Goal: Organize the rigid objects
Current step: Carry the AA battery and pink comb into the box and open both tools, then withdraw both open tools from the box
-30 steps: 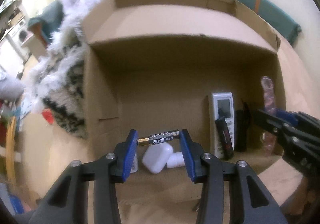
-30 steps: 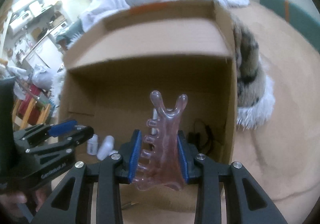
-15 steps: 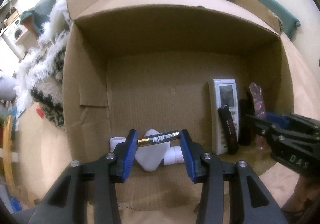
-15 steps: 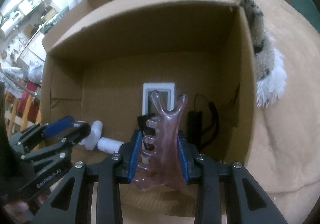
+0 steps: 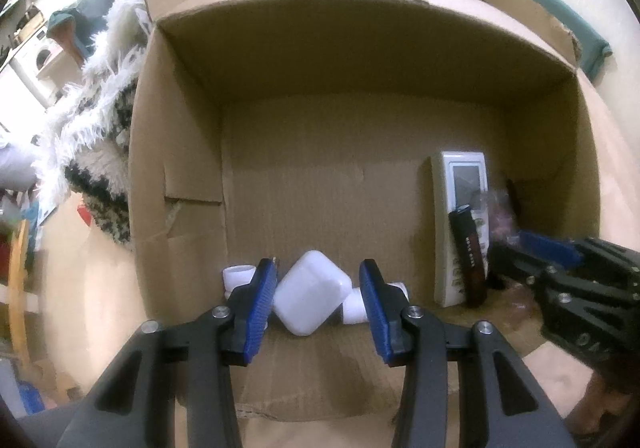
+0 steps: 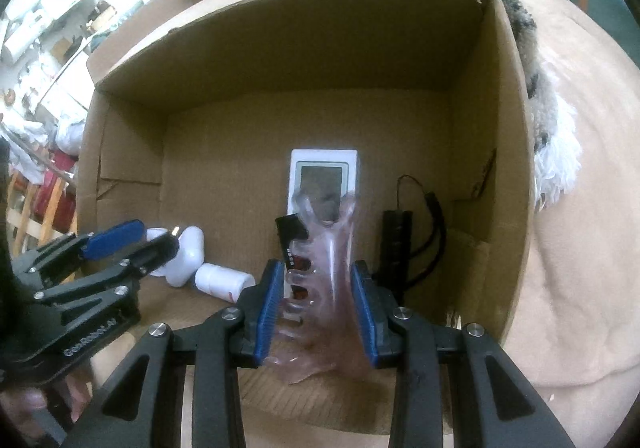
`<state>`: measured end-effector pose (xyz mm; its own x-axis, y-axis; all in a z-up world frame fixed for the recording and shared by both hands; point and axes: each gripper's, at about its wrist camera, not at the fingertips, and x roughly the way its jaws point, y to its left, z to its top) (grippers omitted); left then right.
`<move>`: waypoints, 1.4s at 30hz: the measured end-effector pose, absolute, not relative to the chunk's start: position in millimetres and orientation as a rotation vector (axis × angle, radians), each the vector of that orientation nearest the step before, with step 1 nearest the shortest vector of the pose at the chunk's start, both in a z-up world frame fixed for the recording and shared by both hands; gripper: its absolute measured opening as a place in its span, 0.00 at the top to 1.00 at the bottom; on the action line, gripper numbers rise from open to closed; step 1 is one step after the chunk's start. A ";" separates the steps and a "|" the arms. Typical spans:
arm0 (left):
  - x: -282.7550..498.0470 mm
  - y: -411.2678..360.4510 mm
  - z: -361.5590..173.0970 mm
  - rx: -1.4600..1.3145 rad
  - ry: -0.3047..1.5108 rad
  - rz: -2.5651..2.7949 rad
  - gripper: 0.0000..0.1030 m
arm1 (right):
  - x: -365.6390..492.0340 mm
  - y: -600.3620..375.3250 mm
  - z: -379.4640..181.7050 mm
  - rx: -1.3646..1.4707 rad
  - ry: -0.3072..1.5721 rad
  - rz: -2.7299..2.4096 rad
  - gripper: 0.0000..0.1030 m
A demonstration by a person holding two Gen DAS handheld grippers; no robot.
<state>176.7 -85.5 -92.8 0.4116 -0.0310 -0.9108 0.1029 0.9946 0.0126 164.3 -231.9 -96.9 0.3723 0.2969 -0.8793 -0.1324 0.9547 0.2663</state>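
Observation:
The open cardboard box [image 5: 180, 168] fills both views. On its floor lie a white case [image 5: 310, 298], a white cylinder [image 6: 224, 282], a white remote [image 6: 324, 160], a black-and-red tube [image 5: 468, 252] and a black charger with a cable [image 6: 394, 244]. My left gripper [image 5: 318, 268] hangs over the white case with its pads apart and nothing spanning them. Only a small metal nub, maybe the battery's end [image 5: 274, 259], shows at the left pad's tip. My right gripper [image 6: 316, 268] is shut on a translucent pink hair claw [image 6: 320, 288], which is blurred, over the remote's near end.
A shaggy white-and-dark blanket [image 5: 92, 128] lies against the box's left side and far corner [image 6: 552, 152]. The box stands on a beige cover [image 6: 580, 288]. A teal cushion [image 5: 580, 36] lies behind it. Each gripper shows at the edge of the other's view.
Both grippers have sunk toward the box floor. The black-and-gold battery that bridged the left pads is gone from between them. The hair claw, sharp before, now looks smeared.

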 end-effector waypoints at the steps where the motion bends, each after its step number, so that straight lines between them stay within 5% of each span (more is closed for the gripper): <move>1: 176.4 -85.1 -94.6 0.070 1.149 -0.079 0.60 | 164.3 -232.4 -96.3 0.169 1.158 0.279 0.65; 6: 174.7 -80.5 -98.3 0.056 1.159 -0.061 0.37 | 164.7 -234.2 -90.4 0.227 1.139 0.326 0.43; 14: 169.2 -74.9 -88.4 0.043 1.137 -0.071 0.36 | 160.8 -230.3 -74.9 0.236 1.073 0.351 0.26; 42: 77.1 -22.3 -76.6 -0.120 1.189 -0.018 0.35 | 60.4 -256.4 -56.3 0.348 1.069 0.207 0.24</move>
<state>77.1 -22.3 -76.6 0.3731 -0.0775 -0.9245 -0.0491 0.9935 -0.1031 60.4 -256.4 -56.3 0.4689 0.3312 -0.8188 0.0019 0.9266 0.3760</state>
